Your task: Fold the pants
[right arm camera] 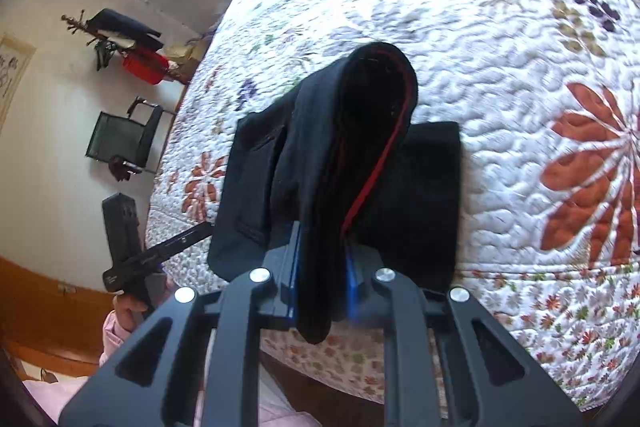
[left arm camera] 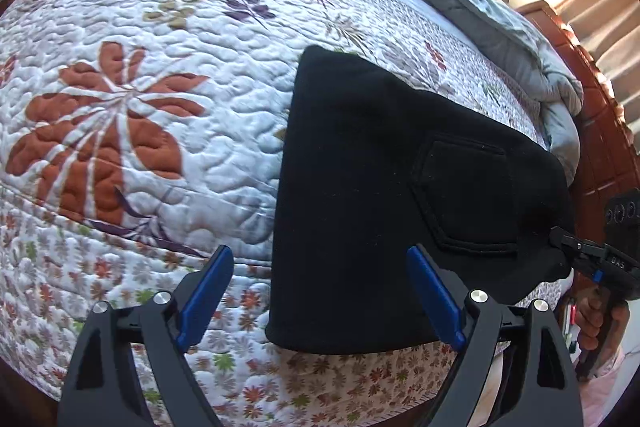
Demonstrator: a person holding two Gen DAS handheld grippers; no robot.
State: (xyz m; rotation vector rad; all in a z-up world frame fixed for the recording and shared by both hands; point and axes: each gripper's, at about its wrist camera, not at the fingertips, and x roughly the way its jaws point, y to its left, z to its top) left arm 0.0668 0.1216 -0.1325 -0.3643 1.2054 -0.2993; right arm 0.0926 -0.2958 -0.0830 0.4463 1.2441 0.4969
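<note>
While the black pants (left arm camera: pixel 360 195) lie folded on the quilt (left arm camera: pixel 160 107) near the bed's front edge, one end of them is lifted off the bed by the right hand-held gripper (right arm camera: pixel 320 267). Its blue pads (right arm camera: pixel 294 259) are clamped on a thick fold of the black cloth, which rises away from the jaws in a raised hump with a thin red seam (right arm camera: pixel 384 155) running along its inner edge. The rest of the pants lies flat beneath that hump as a dark, roughly rectangular stack. From the left wrist view the stack's long axis runs from the bed's front edge toward the far side, narrowing with distance, and a patch pocket (left arm camera: pixel 468 195) faces up on its right half. The right hand-held gripper shows there at the stack's right corner, held by a hand (left arm camera: pixel 600 319) with a pink sleeve below it.

The left hand-held gripper (left arm camera: pixel 320 299) hovers with its jaws wide apart and nothing between them, its right pad (left arm camera: pixel 436 299) over the near left part of the pants and its left pad over the flowered quilt. A grey duvet (left arm camera: pixel 500 27) is bunched along the far side of the bed, beside a wooden headboard (left arm camera: pixel 600 131)
</note>
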